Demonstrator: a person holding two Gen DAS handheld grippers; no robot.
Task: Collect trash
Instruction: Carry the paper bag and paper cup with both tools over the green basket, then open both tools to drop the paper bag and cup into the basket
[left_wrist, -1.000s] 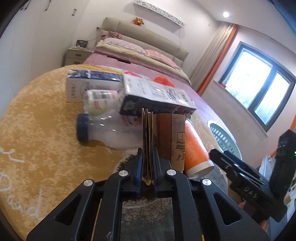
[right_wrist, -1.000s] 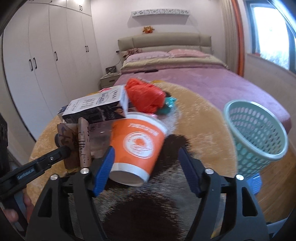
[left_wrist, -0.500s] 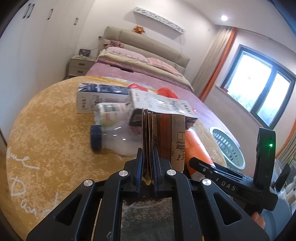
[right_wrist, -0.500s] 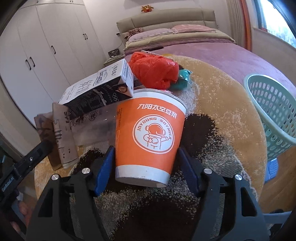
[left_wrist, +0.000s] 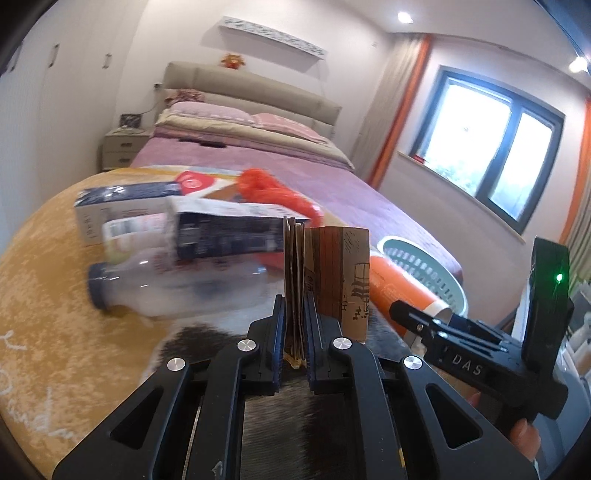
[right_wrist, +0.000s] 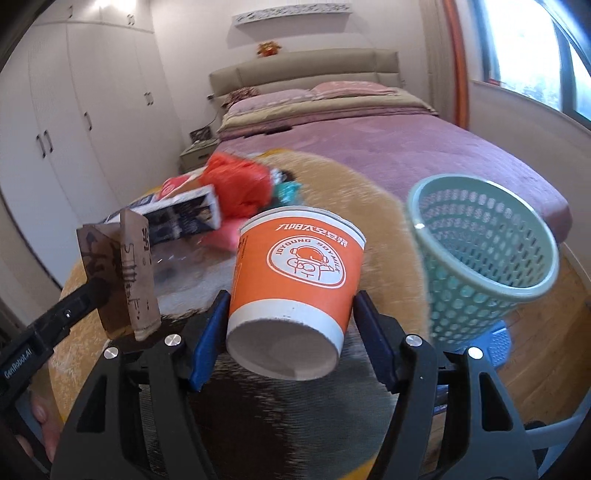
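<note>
My left gripper (left_wrist: 294, 306) is shut on a folded brown cardboard piece (left_wrist: 332, 273), held upright above the rug; it also shows in the right wrist view (right_wrist: 122, 273). My right gripper (right_wrist: 291, 314) is shut on an orange paper cup (right_wrist: 295, 280), lifted and tilted; the cup shows in the left wrist view (left_wrist: 402, 291). A teal perforated waste basket (right_wrist: 480, 258) stands right of the cup, also in the left wrist view (left_wrist: 424, 269). On the rug lie a clear plastic bottle (left_wrist: 173, 288), two cartons (left_wrist: 229, 236), and an orange plastic bag (right_wrist: 240, 184).
A round yellow rug (left_wrist: 44, 280) with a dark patch holds the trash pile. A bed with a purple cover (right_wrist: 406, 147) lies behind. White wardrobes (right_wrist: 74, 129) stand at left, a nightstand (left_wrist: 122, 151) beside the bed, a window (left_wrist: 491, 158) at right.
My right gripper has closed on the orange cup, lifted it and carried it toward the basket. The left gripper rose with the cardboard still held.
</note>
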